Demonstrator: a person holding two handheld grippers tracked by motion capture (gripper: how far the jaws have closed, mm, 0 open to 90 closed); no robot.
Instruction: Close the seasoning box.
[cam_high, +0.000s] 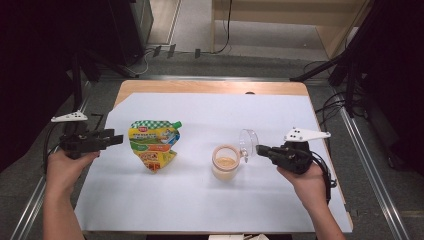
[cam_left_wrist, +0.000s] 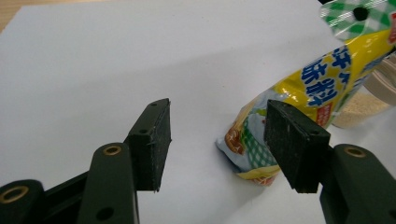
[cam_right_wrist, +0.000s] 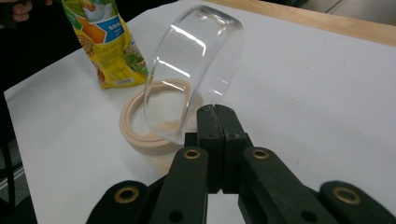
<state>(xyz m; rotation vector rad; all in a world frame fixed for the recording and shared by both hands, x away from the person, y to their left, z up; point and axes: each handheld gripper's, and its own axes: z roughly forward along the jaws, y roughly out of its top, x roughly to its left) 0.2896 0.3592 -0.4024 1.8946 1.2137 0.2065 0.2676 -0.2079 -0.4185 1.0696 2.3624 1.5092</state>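
Holding my left gripper (cam_high: 112, 138) half open and empty just left of the seasoning pouch (cam_high: 153, 143), whose long axis runs away from me, I keep my closed right gripper (cam_high: 261, 149) beside the open-lidded jar (cam_high: 225, 162).

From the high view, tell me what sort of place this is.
Probably a lab or recording workspace, not a kitchen: a wooden table covered with white paper, black stands and loose cables on grey carpet, and metal rails flanking the table.
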